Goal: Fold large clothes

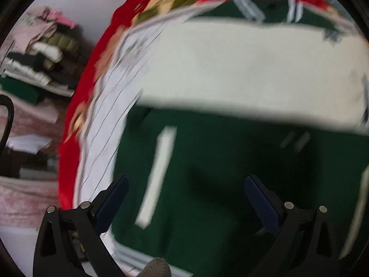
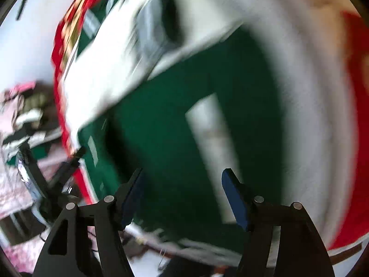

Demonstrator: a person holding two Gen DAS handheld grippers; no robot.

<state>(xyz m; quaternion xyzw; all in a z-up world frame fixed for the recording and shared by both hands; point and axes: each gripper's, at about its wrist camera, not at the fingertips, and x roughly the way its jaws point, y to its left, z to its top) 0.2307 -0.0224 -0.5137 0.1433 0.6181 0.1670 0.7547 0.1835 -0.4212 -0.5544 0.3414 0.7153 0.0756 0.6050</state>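
A large dark green garment (image 1: 221, 166) with white stripes and a broad cream band (image 1: 242, 69) lies spread on a white striped sheet (image 1: 110, 120). It also shows in the right wrist view (image 2: 166, 127), with the cream band (image 2: 110, 69) at upper left. My left gripper (image 1: 185, 191) is open and empty just above the green cloth. My right gripper (image 2: 182, 191) is open and empty above the green cloth beside a white stripe (image 2: 214, 143). Both views are blurred by motion.
A red floral blanket (image 1: 76, 120) lies under the sheet and shows at the right in the right wrist view (image 2: 359, 138). A pile of folded clothes (image 1: 39, 53) lies at the left. Pink bedding (image 1: 25, 198) lies below it.
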